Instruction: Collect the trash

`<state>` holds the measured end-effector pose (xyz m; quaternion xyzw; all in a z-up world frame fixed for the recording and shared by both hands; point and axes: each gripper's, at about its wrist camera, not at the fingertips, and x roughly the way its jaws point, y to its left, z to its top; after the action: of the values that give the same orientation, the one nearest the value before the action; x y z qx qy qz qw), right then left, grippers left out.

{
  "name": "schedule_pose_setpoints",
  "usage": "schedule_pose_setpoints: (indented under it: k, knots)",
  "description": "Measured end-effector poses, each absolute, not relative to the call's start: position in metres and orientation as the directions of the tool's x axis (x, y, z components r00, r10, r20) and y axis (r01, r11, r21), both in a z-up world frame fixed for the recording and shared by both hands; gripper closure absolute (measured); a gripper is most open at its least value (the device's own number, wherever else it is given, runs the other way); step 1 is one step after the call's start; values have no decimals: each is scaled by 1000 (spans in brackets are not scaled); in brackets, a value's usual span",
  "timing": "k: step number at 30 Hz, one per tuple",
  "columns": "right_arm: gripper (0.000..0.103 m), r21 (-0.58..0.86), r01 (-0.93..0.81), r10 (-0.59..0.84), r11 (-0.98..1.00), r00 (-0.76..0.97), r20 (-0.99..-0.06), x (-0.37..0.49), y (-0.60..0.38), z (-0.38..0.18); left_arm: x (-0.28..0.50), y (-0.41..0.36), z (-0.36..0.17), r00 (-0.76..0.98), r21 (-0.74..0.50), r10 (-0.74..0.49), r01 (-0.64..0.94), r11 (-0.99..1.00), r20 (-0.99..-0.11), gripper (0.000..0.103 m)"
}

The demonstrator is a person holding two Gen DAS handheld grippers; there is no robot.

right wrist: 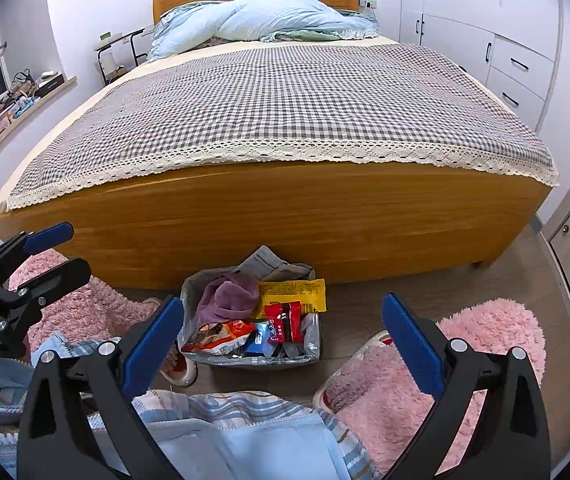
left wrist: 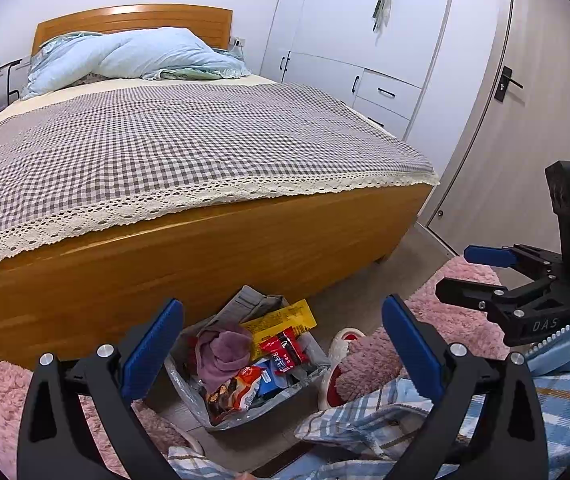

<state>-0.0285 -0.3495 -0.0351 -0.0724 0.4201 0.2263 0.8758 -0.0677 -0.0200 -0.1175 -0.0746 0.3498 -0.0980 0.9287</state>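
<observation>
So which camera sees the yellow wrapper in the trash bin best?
The right wrist view: the yellow wrapper lies flat and wide there. The left wrist view shows the yellow wrapper slanted and narrower.

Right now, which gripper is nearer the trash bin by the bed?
Left, probably. The left gripper hovers over the trash bin, which fills more of its view; the right gripper hangs off to the bin's right, toward the pink rug.

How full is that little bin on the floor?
Full. The bin is heaped above its rim with snack wrappers and a purple cloth.
</observation>
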Motion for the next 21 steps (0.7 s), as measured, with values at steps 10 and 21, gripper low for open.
schedule_pose_setpoints:
  k: [10, 21]
  knots:
    - [8, 63, -459, 336, 886, 545, -768, -29, -349, -34, -69, -21, -117, 739, -204, -232, 129, 970, -633, 7]
    - [8, 63, -459, 337, 886, 544, -768, -28, -349, -35, -69, -21, -117, 739, -205, -232, 130, 970, -633, 7]
